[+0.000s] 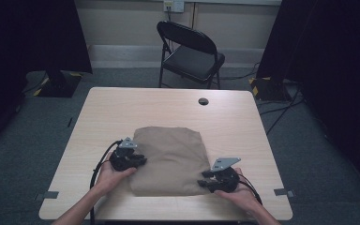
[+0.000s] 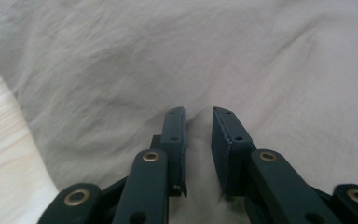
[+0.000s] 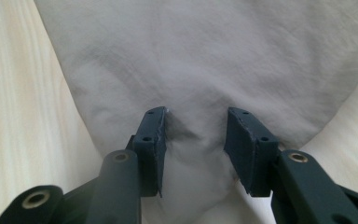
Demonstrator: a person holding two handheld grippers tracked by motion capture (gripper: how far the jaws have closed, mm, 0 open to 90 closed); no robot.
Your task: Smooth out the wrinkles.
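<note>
1. Your left gripper (image 2: 198, 112) has its jaws parted by a narrow gap, and nothing is pinched in there. They sit over the cloth with the fabric running smooth under and past the tips.
2. Your right gripper (image 3: 195, 112) has a wider gap, and a little raised pucker of cloth sits between the jaws. The pads look clear of it on both sides, so I'd call that one released too, not clamped.
3. The folded cloth (image 1: 171, 157) is a tan, beige-ish piece folded into a rough rectangle, lying flat on the near half of the table (image 1: 122, 105), about centred left to right.
4. From the high view its far edge is neat with rounded corners, and the near edge runs close to the table's near edge.
5. Up close the fabric is soft and matte, with shallow wrinkles and a few long creases, no print or pattern that I can make out. In the right gripper view the corner by the jaws looks thicker and a bit bunched.
6. Your left gripper (image 1: 127, 157) is at the cloth's left edge, around the middle of that side. Your right gripper (image 1: 220, 177) is at the near right corner.
7. Both hands are low on the table, each gripper pointing inward over the cloth.
</note>
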